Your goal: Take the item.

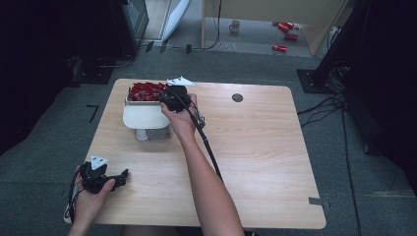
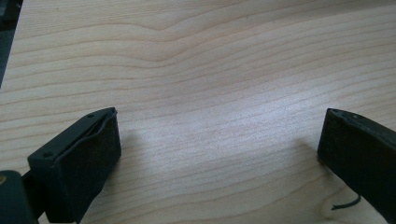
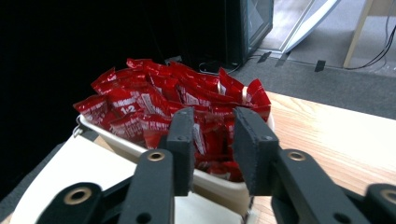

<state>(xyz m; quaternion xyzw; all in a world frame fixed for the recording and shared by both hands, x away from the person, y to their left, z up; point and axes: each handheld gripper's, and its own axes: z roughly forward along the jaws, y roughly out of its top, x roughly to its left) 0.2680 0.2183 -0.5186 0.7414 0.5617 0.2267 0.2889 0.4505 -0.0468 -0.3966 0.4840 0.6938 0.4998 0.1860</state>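
The right gripper (image 3: 212,154) hung at the near edge of a white tray (image 3: 116,142) heaped with small red sachets (image 3: 154,100), seen in the upper middle of the right gripper view. Its jaws stood a narrow gap apart, and nothing lay between the pads: the packets seen in that gap sat behind and below the tips, not pinched. In the high view the same tray (image 1: 145,117) sat left of centre in the upper half of the frame, on the wooden table (image 1: 255,162), with the right gripper (image 1: 173,98) over its right end.

The left gripper (image 2: 219,140) rested low over bare wood, its jaws spread wide and empty; in the high view it (image 1: 105,178) lay at the lower left corner of the table, well apart from the tray.

Several things could go wrong from here. The pile was loose and stood above the rim, so a downward poke might push sachets over the far or side edge. With so narrow a gap, the tips could slide off a slick, flat packet, or catch two overlapping ones at once. The tray seemed to rest on a smaller base (image 1: 142,133), so pressing on its near lip might tip it, and no other hand steadied it.

As for writing, the packets bore white print, of which I could read "1-2" on one (image 3: 122,108) at the left of the heap; the rest was too small and blurred to make out, and no brand could be told.
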